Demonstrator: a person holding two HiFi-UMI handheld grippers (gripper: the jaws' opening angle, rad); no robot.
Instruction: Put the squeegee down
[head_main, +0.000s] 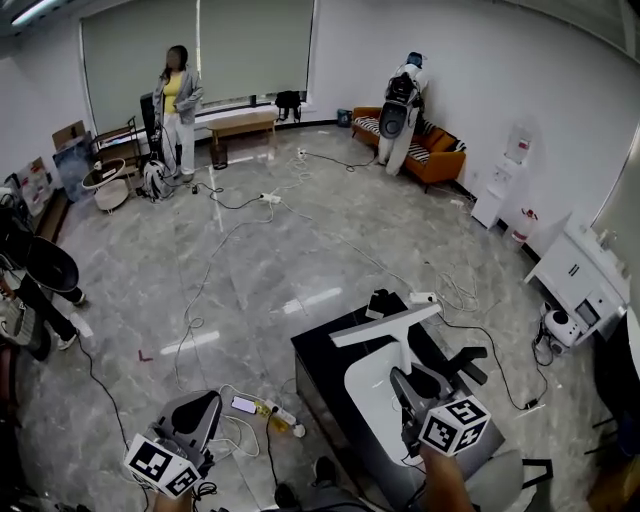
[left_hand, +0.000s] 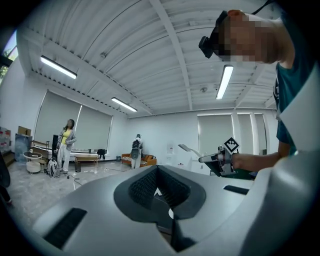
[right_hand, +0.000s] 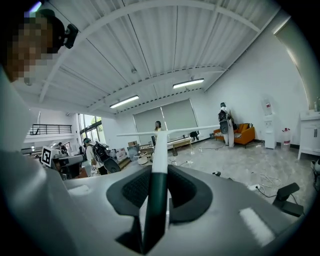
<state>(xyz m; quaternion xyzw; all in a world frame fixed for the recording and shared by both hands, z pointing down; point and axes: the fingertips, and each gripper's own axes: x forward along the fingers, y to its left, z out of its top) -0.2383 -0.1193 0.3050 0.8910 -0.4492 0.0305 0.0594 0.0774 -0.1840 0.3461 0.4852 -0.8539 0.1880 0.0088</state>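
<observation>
Right gripper (head_main: 412, 388) clamps the squeegee (head_main: 385, 327) handle, left gripper (head_main: 198, 410) closed on nothing; best lowered level onto the desk (head_main: 320, 368) beneath before letting go.

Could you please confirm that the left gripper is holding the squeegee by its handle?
Not quite: it is the right gripper that is holding the squeegee by its handle, as the right gripper view shows. The left gripper is empty.

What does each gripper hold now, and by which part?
The right gripper holds the squeegee by the dark lower end of its handle. The left gripper holds nothing.
</observation>
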